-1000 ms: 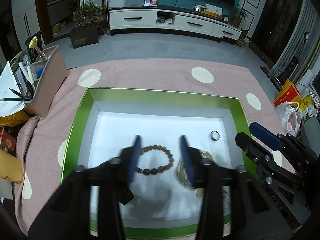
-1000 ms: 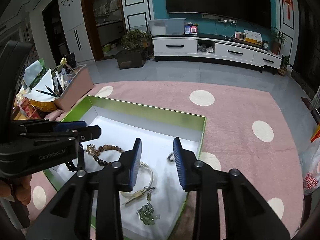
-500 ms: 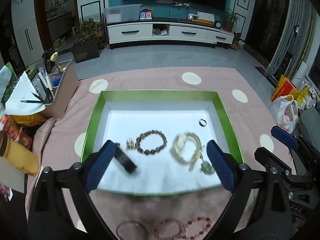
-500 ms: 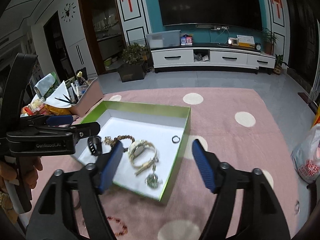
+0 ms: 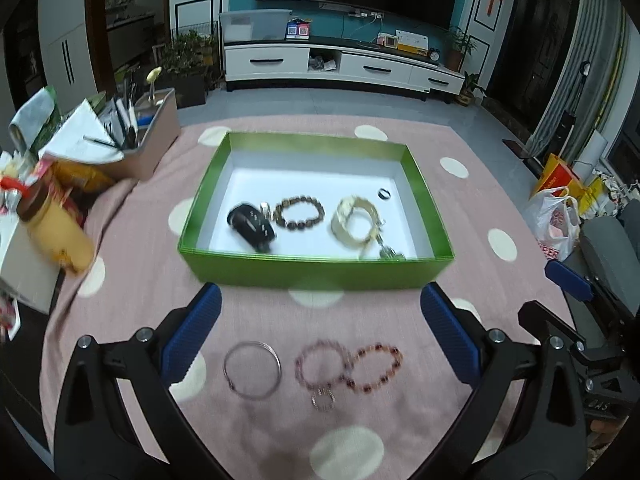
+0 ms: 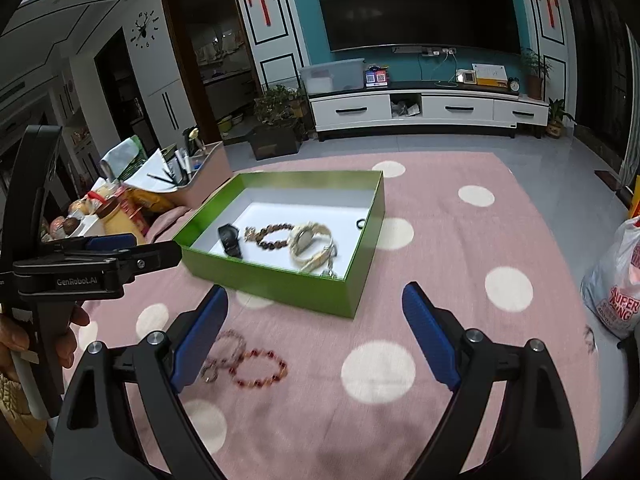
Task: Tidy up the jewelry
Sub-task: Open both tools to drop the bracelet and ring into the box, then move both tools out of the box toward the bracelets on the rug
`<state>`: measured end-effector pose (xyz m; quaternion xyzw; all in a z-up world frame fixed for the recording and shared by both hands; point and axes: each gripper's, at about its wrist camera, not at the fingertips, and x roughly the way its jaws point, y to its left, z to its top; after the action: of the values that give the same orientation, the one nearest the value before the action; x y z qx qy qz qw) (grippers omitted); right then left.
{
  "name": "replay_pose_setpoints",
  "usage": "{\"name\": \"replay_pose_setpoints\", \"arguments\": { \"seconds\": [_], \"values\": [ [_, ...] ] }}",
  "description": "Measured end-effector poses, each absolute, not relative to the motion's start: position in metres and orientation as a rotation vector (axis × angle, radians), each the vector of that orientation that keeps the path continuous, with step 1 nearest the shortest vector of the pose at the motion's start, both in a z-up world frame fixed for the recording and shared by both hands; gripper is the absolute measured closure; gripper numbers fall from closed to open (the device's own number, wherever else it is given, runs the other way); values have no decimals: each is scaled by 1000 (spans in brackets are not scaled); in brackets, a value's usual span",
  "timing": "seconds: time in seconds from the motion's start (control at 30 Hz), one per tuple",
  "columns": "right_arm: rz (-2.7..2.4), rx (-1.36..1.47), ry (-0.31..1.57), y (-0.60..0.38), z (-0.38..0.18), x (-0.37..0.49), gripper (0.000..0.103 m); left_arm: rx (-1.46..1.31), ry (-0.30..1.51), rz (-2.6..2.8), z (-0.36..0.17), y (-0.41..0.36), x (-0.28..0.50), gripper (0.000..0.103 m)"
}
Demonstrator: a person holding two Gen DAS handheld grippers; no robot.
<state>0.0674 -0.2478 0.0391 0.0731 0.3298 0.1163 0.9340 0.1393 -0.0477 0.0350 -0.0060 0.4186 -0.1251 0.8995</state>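
A green box point(image 5: 316, 272) point(image 6: 280, 284) with a white floor holds a black watch point(image 5: 252, 226), a brown bead bracelet point(image 5: 300, 213), a cream bracelet point(image 5: 358, 222) and a small dark ring point(image 5: 384, 193). On the pink cloth in front lie a silver bangle point(image 5: 252, 370), a pink bead bracelet point(image 5: 320, 366) and a red bead bracelet point(image 5: 376, 368) point(image 6: 258, 368). My left gripper point(image 5: 320, 336) is open and empty above these. My right gripper point(image 6: 316, 332) is open and empty, to the right of the red bracelet.
A pink organizer with pens point(image 5: 148, 140) and snack packs and a jar point(image 5: 56, 232) stand at the left edge of the cloth. A plastic bag point(image 6: 616, 280) lies at the right. The left gripper's body point(image 6: 80, 268) shows in the right wrist view.
Both grippers have opened wide and pulled back out of the box toward me. The black watch now lies in the box. The loose bracelets on the cloth have come into view.
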Motion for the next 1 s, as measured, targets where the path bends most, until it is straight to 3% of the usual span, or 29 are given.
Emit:
{"name": "replay_pose_setpoints", "arguments": {
  "seconds": [0.67,0.8,1.0],
  "values": [
    [302,98,726,-221,22,26,14,-48,782,-390,21,4,80,2],
    [329,77,762,-209,6,28,14,63,875,-342,-2,2,83,2],
    [355,-1,800,-190,-17,29,14,-52,929,-284,-41,23,89,2]
  ]
}}
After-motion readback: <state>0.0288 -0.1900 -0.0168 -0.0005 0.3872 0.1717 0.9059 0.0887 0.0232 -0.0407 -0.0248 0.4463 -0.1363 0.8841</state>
